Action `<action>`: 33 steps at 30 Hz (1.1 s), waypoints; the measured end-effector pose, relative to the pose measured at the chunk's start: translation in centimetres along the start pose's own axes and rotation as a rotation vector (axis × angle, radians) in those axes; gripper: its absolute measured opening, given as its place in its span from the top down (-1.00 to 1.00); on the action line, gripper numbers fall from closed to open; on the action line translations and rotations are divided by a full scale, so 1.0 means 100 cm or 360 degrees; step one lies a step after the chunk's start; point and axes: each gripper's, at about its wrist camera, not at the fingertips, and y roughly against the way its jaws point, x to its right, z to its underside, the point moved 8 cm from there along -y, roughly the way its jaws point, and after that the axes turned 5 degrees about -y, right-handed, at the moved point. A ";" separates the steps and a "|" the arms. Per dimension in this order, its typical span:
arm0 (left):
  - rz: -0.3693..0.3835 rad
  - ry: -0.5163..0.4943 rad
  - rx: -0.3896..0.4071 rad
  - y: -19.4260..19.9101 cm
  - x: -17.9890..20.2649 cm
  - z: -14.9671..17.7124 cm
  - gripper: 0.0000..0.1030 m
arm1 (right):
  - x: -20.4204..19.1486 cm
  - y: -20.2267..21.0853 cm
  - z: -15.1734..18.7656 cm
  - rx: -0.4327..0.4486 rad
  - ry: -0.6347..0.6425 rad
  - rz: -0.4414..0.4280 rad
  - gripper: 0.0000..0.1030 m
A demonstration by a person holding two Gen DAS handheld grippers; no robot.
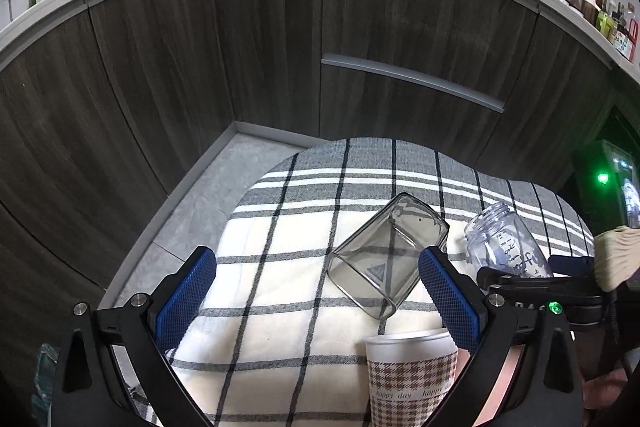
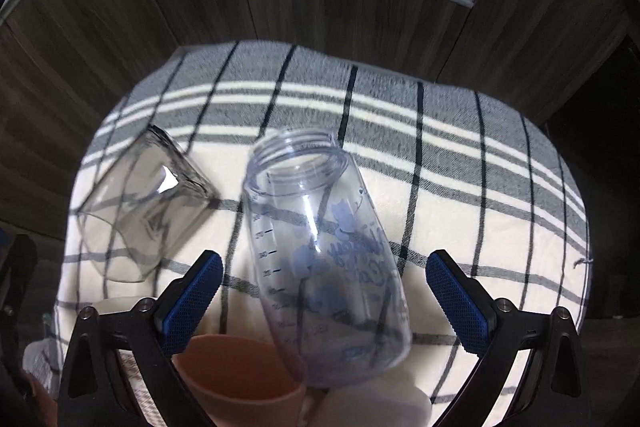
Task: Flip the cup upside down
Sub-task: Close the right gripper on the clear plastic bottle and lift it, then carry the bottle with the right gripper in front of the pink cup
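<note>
Open right gripper (image 2: pixel 324 291) straddles tilted plastic cup (image 2: pixel 320 267), no contact.

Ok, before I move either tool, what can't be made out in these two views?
- Paper cup, left view: base cut off by the bottom edge.
- Orange cup, right view: lower part cut off, side hidden behind the plastic bottle.
- Bottle's print: blurred, unreadable.
- Whether the bottle rests on anything: its base is blurred.
- Glass: nothing shows whether it touches the cloth.
</note>
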 end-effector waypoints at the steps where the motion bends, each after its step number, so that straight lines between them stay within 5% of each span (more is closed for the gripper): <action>1: 0.0001 0.0000 -0.0002 -0.002 0.001 0.000 -1.00 | 0.000 -0.004 0.000 -0.0023 0.0005 0.0002 -0.91; 6: 0.0003 -0.0018 -0.0020 -0.007 0.004 0.003 -1.00 | 0.000 -0.022 0.000 -0.0105 0.0016 0.0009 -0.77; 8: -0.0004 -0.0019 -0.0023 -0.007 0.003 0.004 -1.00 | 0.000 -0.026 0.000 -0.0129 0.0015 0.0001 -0.53; 15: 0.0015 -0.0022 -0.0027 -0.003 0.005 0.005 -1.00 | 0.001 -0.019 -0.002 -0.0069 0.0000 -0.0022 -0.50; 25: 0.0026 0.0001 0.0051 0.033 -0.006 -0.003 -1.00 | -0.005 0.047 -0.008 0.0149 -0.0070 -0.0054 -0.49; 33: 0.0039 0.0012 0.0137 0.083 -0.026 0.000 -1.00 | -0.006 0.107 0.029 0.0260 -0.0213 -0.0160 -0.49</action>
